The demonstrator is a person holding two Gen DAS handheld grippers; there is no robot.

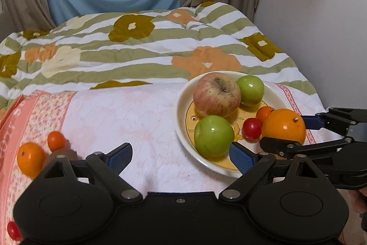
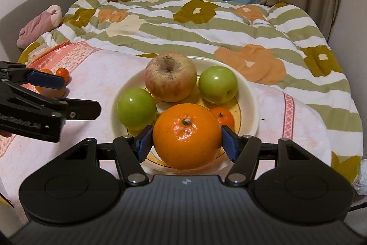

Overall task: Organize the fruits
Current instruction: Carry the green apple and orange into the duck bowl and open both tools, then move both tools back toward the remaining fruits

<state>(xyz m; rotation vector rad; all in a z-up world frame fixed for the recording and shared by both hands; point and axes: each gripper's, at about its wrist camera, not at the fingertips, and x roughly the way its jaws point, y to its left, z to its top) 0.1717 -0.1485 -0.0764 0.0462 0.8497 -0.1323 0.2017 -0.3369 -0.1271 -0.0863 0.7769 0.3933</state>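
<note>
A cream plate (image 1: 183,105) (image 2: 248,88) on the bed holds a red-yellow apple (image 1: 216,94) (image 2: 170,76), two green apples (image 1: 213,136) (image 1: 250,90) (image 2: 136,107) (image 2: 218,84), a small orange (image 1: 265,113) (image 2: 223,117) and a red cherry tomato (image 1: 252,128). My right gripper (image 2: 187,140) (image 1: 291,130) is shut on a big orange (image 2: 187,136) (image 1: 284,126) over the plate's near rim. My left gripper (image 1: 179,156) is open and empty, left of the plate. Two oranges (image 1: 31,159) (image 1: 55,140) (image 2: 62,73) lie on the bed at the left.
A brown fruit (image 1: 60,154) lies half hidden behind my left gripper. A red tomato (image 1: 13,231) sits at the lower left. A flowered striped quilt (image 1: 137,49) (image 2: 206,26) covers the bed behind. A pink soft toy (image 2: 40,24) lies far left. A wall (image 1: 316,15) stands on the right.
</note>
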